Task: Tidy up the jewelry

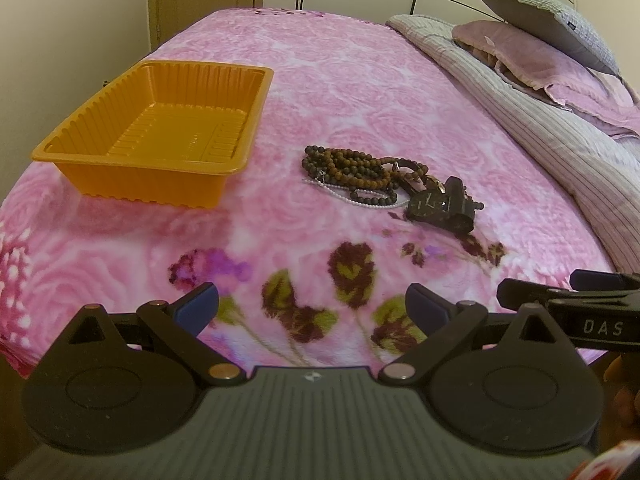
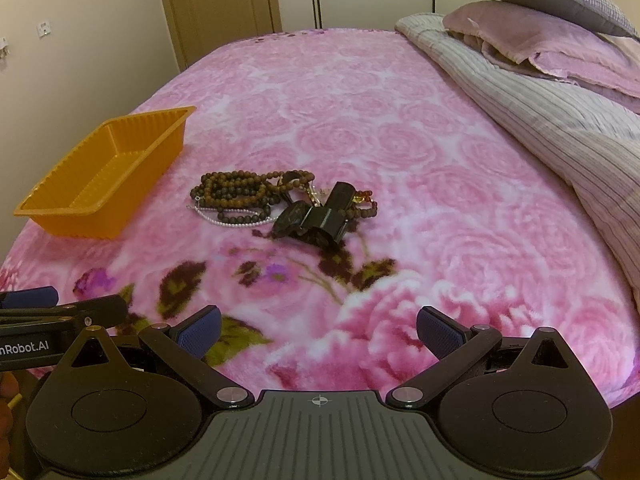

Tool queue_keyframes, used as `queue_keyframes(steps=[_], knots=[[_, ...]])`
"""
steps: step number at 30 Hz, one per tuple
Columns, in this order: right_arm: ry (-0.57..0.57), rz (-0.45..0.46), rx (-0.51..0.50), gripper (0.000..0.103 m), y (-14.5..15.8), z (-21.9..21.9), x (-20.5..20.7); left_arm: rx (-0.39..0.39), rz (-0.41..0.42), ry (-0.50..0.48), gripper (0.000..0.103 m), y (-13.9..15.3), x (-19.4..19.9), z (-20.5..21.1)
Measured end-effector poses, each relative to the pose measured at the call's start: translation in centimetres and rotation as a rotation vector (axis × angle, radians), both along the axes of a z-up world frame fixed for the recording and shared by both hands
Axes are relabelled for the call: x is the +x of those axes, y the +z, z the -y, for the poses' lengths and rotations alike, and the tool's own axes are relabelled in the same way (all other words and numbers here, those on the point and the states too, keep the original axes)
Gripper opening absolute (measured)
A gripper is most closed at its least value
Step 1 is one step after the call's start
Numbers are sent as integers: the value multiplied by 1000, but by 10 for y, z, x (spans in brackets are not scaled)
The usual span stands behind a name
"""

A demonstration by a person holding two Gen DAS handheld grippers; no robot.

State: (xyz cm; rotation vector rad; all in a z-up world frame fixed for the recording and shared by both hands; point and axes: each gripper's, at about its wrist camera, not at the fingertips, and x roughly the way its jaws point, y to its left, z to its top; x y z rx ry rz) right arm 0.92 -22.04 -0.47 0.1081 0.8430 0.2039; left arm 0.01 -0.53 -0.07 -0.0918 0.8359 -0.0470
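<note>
Left wrist view: orange tray (image 1: 160, 128), empty, left.
Jewelry pile (image 1: 380, 178): centre of pink blanket (image 1: 360, 80), outside tray.
Left gripper (image 1: 312, 308): spread, empty.
Right gripper (image 2: 319, 331): spread, empty.
Risk: tangled beads could drag neighbouring pieces when lifted.

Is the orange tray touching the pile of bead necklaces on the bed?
Apart. In the left wrist view, a clear strip of pink blanket lies between the orange tray and the bead necklaces. The right wrist view shows the same gap.
</note>
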Motion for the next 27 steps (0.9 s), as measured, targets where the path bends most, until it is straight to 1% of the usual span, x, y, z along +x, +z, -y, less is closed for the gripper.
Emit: queue_keyframes(steps=[11, 17, 20, 24, 27], knots=[[-2, -4, 0, 103, -2, 0, 0, -2, 0, -2, 100, 0, 0, 1], [-3, -10, -1, 103, -5, 0, 1, -24, -5, 1, 99, -2, 1, 2], [-3, -15, 2, 103, -6, 0, 2, -60, -8, 1, 99, -4, 4, -4], [-6, -22, 66, 103, -8, 3, 8, -132, -1, 19, 99, -5, 8, -16], [-10, -17, 102, 103, -6, 2, 15, -181, 19, 36, 99, 2, 11, -34]])
